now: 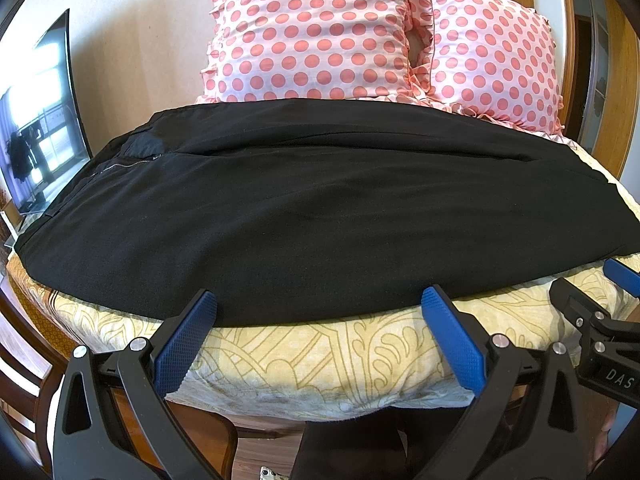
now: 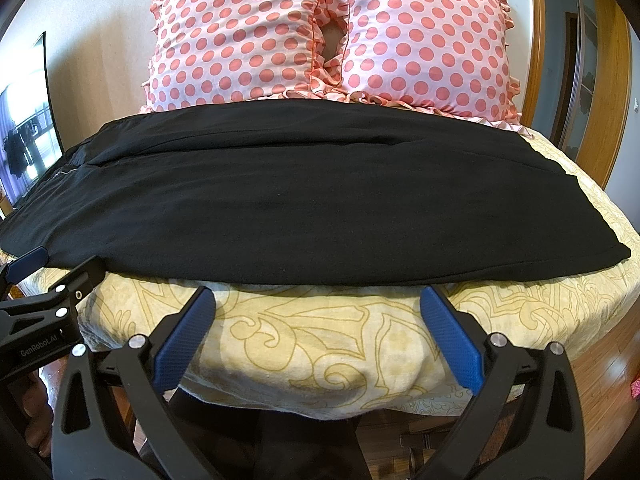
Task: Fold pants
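Bed with cream gold-patterned cover (image 1: 304, 360): one. Black soft-fabric pants (image 1: 320, 208): one pair, laid flat crosswise on bed, waistband and zip left, hems right. Likely light, limp, drapes; best pinched at near edge or corners. Pink polka-dot frilled pillows (image 1: 312, 28): two, behind pants. Left tongs (image 1: 320, 304), right tongs (image 2: 316, 300): both spread wide, empty, just short of near edge.

A home bedroom. A bed (image 1: 320, 364) with a cream, gold-patterned cover fills the near scene, and two pink polka-dot ruffled pillows (image 1: 312, 32) lean against the far wall. A television (image 1: 44, 120) stands at left, wooden door frames (image 2: 608, 80) at right.
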